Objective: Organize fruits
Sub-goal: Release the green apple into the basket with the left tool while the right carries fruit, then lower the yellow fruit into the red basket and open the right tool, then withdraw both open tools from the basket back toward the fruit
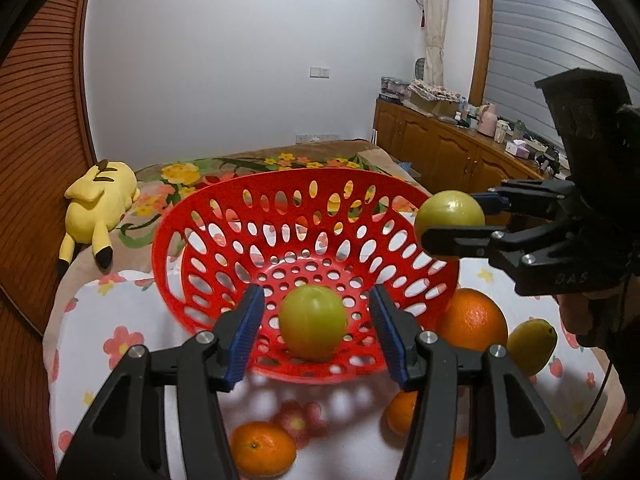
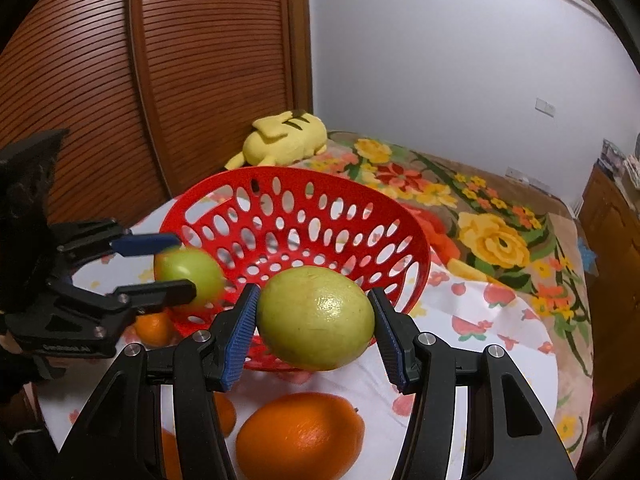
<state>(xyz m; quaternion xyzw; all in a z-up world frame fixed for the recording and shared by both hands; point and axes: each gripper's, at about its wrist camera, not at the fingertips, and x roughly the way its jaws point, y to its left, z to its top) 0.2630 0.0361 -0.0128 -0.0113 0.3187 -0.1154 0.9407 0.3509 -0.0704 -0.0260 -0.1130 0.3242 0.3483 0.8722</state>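
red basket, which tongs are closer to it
Left. The left tongs reach over the red basket's near rim around a green fruit; the right tongs carry theirs just outside the rim.

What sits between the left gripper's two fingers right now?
A green fruit, inside the red basket. The left gripper straddles it with gaps on both sides, best seen in the left wrist view.

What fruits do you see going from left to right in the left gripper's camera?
Small orange → green fruit between the left gripper's fingers → big orange → yellow-green fruit on the cloth.
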